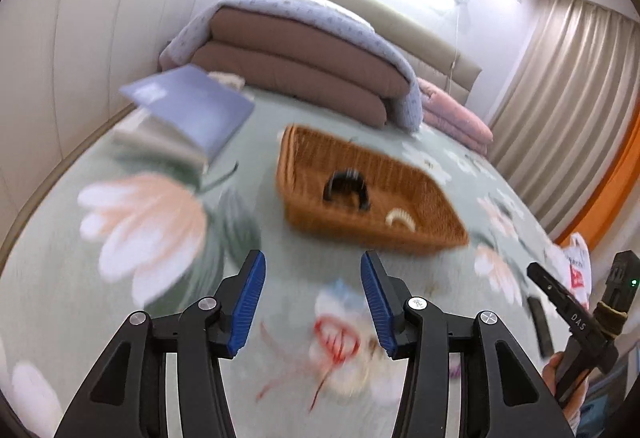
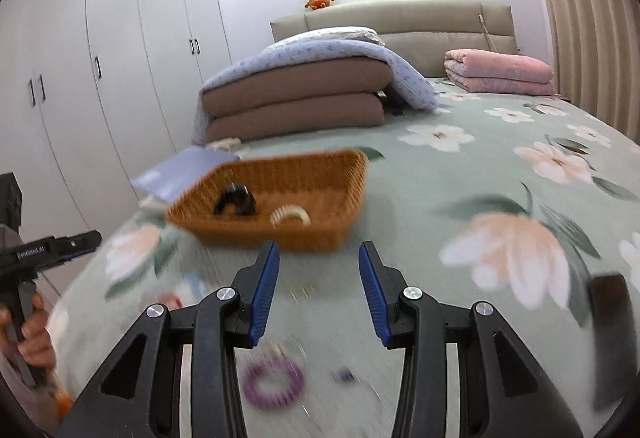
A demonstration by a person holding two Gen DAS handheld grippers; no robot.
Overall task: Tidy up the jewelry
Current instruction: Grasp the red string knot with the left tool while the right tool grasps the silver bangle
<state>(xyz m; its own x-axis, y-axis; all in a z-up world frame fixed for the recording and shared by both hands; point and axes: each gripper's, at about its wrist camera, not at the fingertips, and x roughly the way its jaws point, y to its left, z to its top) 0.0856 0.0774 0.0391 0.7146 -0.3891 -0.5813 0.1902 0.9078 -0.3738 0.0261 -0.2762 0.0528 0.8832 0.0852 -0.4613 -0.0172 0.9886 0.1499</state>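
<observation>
Left wrist view: my left gripper is standing half open and empty above a blurred red cord on the bedspread. The wicker basket ahead is holding a black clip and a cream clip.

Right wrist view: my right gripper is gaping halfway, empty, over a purple bracelet. Judged step: between pickups; next, descending onto a loose piece.

"DAS" reads in pale letters on the right gripper, seen from the left wrist. From the right wrist, "GenRobot.AI" shows on the left gripper. Bag print: unreadable.
</observation>
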